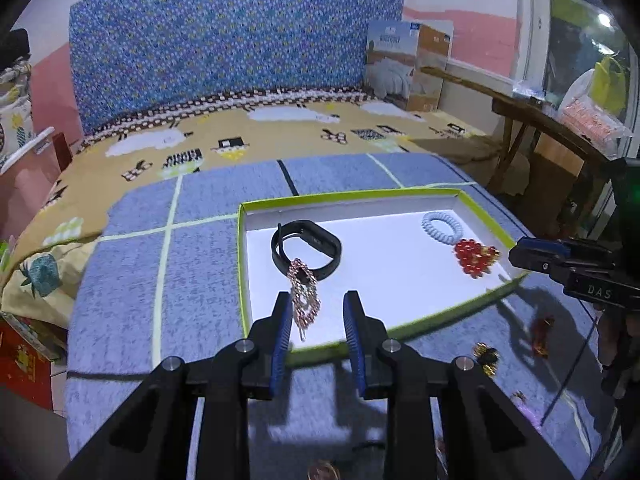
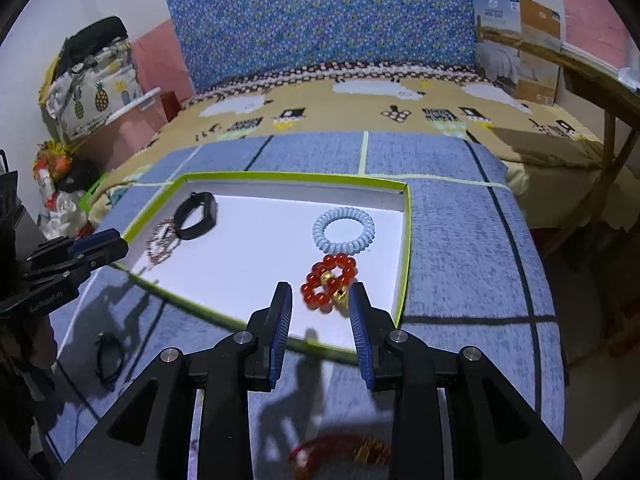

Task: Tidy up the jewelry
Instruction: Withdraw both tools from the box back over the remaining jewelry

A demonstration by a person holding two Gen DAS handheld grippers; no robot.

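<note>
A white tray with a green rim (image 1: 240, 260) (image 2: 406, 248) lies on a blue checked cloth. In it are a black wristband (image 1: 308, 248) (image 2: 196, 216), a pale blue coil hair tie (image 1: 440, 228) (image 2: 344, 230), a red bead bracelet (image 1: 474, 258) (image 2: 330, 284) and a pink rhinestone earring (image 1: 306, 300) (image 2: 162, 244). My left gripper (image 1: 318, 312) (image 2: 108, 246) is open over the tray's near rim; the earring lies between its fingers, untouched by the pads. My right gripper (image 2: 320, 300) (image 1: 524, 254) is open, with the red bracelet lying free at its fingertips.
Loose pieces lie on the cloth outside the tray: a red item (image 1: 542, 330), a gold and black item (image 1: 486, 356), a black ring (image 2: 108, 356), a red cord bracelet (image 2: 340, 452). A yellow bedspread and blue headboard (image 1: 236, 40) lie behind, a wooden table (image 1: 540, 116) to the right.
</note>
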